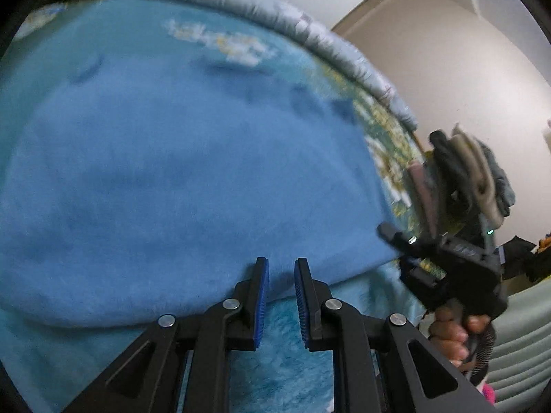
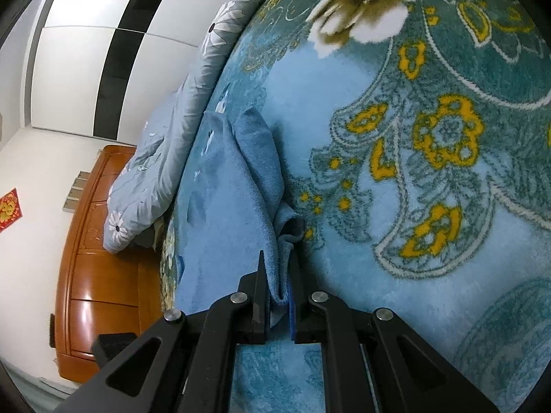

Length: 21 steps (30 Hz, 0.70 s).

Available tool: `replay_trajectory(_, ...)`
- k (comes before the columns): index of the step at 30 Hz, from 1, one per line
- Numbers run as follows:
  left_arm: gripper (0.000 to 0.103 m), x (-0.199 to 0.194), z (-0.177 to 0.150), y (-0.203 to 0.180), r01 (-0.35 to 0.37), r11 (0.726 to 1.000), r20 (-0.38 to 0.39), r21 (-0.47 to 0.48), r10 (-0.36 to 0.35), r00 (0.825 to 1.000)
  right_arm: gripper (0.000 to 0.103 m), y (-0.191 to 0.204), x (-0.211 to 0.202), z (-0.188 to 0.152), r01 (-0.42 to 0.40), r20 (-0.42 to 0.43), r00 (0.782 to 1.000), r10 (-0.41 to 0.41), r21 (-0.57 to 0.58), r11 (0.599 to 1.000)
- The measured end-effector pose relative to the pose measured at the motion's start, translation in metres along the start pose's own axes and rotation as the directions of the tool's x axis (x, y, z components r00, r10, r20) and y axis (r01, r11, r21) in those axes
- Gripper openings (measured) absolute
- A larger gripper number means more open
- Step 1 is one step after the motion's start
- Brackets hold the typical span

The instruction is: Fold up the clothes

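A blue fleece garment (image 1: 179, 172) lies spread on a teal floral blanket (image 1: 286, 354) on the bed. My left gripper (image 1: 280, 268) is open with nothing between its blue pads, at the garment's near edge. My right gripper (image 2: 279, 261) is shut on a bunched fold of the same blue garment (image 2: 227, 199), which trails away to the left over the blanket (image 2: 430, 179). The right gripper also shows in the left wrist view (image 1: 444, 261), held in a hand at the garment's right side.
A grey floral quilt (image 2: 172, 137) is heaped along the bed's far side. A wooden headboard (image 2: 103, 258) stands beyond it. A stack of folded clothes (image 1: 471, 172) sits at the right of the bed. White walls surround.
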<state>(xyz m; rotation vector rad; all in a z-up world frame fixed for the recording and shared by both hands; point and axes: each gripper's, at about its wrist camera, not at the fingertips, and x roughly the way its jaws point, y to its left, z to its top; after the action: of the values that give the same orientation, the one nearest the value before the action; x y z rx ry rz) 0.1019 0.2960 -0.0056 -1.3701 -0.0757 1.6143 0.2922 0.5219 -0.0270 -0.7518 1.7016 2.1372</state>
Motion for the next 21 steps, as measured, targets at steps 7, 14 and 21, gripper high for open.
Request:
replay_trajectory(7, 0.018, -0.041, -0.006, 0.020, 0.078, 0.997, 0.074, 0.005, -0.078, 0.994, 0.008, 0.039, -0.006, 0.002, 0.081, 0.040, 0.996, -0.077, -0.109, 0.991)
replay_trajectory(14, 0.018, -0.105, 0.001, 0.068, 0.056, 0.997, 0.230, -0.061, -0.040, 0.972, 0.008, 0.100, 0.010, 0.010, 0.201, 0.048, 0.980, -0.196, -0.221, 0.954)
replay_trajectory(21, 0.024, -0.148, 0.002, 0.121, 0.028, 0.986, 0.333, -0.165, 0.029, 0.943, 0.007, 0.213, 0.041, -0.025, 0.208, 0.091, 0.978, -0.190, -0.551, 0.808)
